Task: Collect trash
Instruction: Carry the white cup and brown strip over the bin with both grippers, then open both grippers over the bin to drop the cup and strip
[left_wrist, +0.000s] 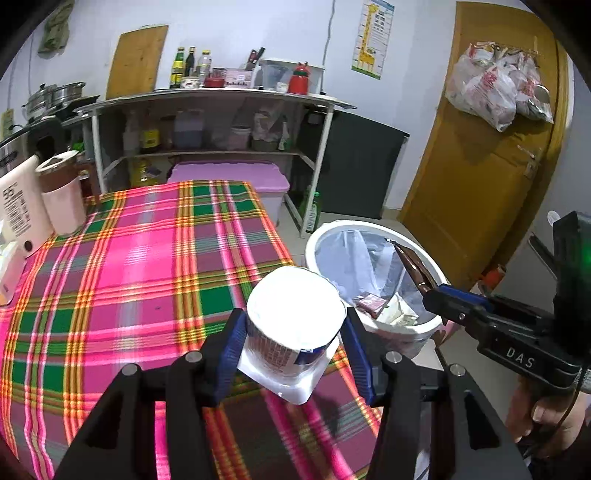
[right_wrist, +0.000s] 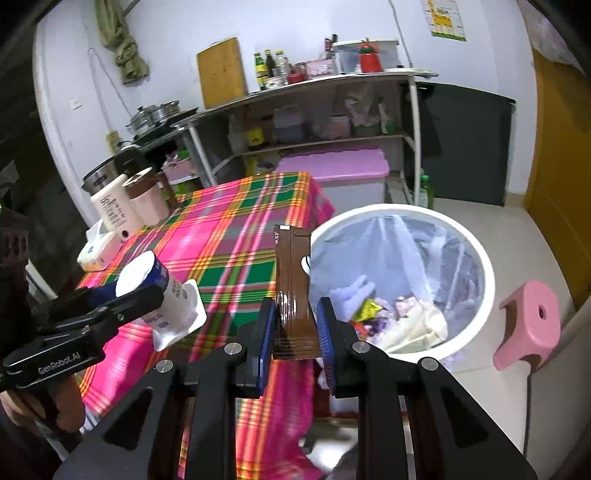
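Note:
A white yogurt cup (left_wrist: 295, 325) with a blue-printed label is pinched between the blue pads of my left gripper (left_wrist: 293, 343), held above the right edge of the plaid-covered table (left_wrist: 129, 277). The right wrist view shows the same cup (right_wrist: 162, 295) in the left gripper (right_wrist: 136, 288), hanging over the table's near corner. My right gripper (right_wrist: 295, 325) is shut on a long brown packet (right_wrist: 291, 280) that stands upright beside the white trash bin (right_wrist: 484, 280). In the left wrist view, the right gripper (left_wrist: 434, 295) holds the packet (left_wrist: 410, 266) over the bin (left_wrist: 314, 240), which has a clear liner and wrappers inside.
A white bottle (left_wrist: 22, 206), a pink cup (left_wrist: 62, 199) and a tissue pack (right_wrist: 96, 247) stand at the table's left. A pink stool (right_wrist: 528, 325) sits on the floor right of the bin. Behind are a metal shelf (left_wrist: 207, 122), a purple-lidded box (right_wrist: 332, 166) and a yellow door (left_wrist: 480, 166).

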